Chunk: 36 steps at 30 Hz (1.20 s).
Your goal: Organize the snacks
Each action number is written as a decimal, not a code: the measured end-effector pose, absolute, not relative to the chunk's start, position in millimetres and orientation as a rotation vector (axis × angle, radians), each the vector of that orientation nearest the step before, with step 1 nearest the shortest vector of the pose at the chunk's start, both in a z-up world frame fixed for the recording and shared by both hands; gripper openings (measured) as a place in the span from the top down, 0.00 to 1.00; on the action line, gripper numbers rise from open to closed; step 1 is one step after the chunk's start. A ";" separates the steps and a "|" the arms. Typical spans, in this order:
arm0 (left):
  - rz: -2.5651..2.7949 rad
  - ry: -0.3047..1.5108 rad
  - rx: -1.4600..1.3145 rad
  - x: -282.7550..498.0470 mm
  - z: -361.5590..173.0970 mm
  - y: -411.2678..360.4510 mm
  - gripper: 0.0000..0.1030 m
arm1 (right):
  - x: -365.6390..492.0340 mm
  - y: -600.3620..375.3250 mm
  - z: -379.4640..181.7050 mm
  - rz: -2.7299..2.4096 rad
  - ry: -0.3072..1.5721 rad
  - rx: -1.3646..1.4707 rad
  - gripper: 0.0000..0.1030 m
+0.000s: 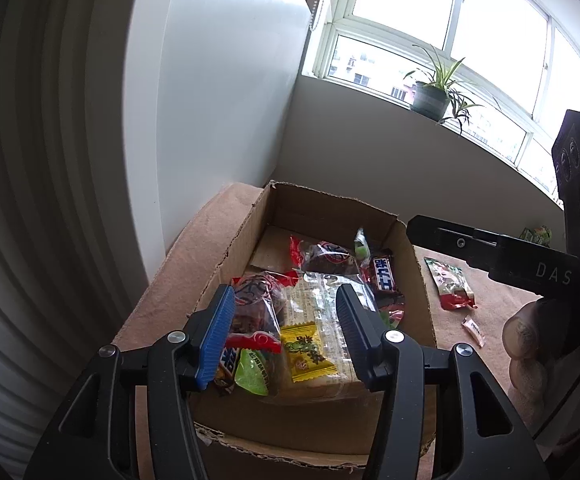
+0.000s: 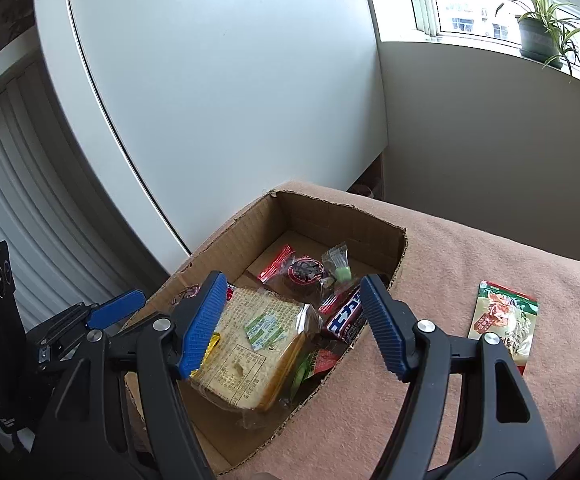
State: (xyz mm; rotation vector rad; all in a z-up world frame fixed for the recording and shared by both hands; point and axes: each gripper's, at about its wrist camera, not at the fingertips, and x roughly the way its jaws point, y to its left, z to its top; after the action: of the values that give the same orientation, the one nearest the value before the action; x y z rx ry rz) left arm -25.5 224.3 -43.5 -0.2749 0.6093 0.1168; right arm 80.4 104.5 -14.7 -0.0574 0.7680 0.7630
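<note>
Two hand-held grippers over cardboard box (image 2: 330,216) on pink-covered worktop (image 2: 490,248). Box already heaped: clear-wrapped bread pack (image 2: 250,344), chocolate bar (image 2: 346,316), yellow candy (image 1: 308,354), other wrappers. Left hand-held gripper (image 1: 286,320) jaws apart, nothing clamped. Right hand-held gripper (image 2: 294,320) jaws apart, empty, above box's right wall. Outside box: green-red snack pouch (image 2: 502,320) flat on worktop, right of right hand-held gripper, long axis roughly along its pointing line; right hand nearer. Small pink sachet (image 1: 473,330) near pouch.

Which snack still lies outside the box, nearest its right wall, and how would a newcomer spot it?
Start at the open cardboard box on the pinkish blanket. Just right of it lies a flat snack packet, alone on the cloth. It is cream with red print and a green top edge, larger than the small pink candy.
</note>
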 end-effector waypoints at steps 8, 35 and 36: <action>0.099 0.602 -0.256 -22.6 -37.3 208.5 0.50 | 83.1 84.0 -7.9 0.725 0.758 -0.050 0.30; -0.060 0.585 -0.188 6.1 -12.0 100.5 0.50 | 170.1 -28.6 -23.5 0.501 0.874 0.019 0.30; -0.061 0.587 -0.187 6.5 -12.4 99.4 0.50 | 175.3 -30.9 -29.5 0.496 0.893 0.030 0.30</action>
State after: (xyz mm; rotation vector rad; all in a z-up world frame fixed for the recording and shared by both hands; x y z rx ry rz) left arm 6.5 99.4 -12.4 -0.1867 0.5872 -0.0614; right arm 175.3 -30.9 -29.5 0.0302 0.8935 0.4960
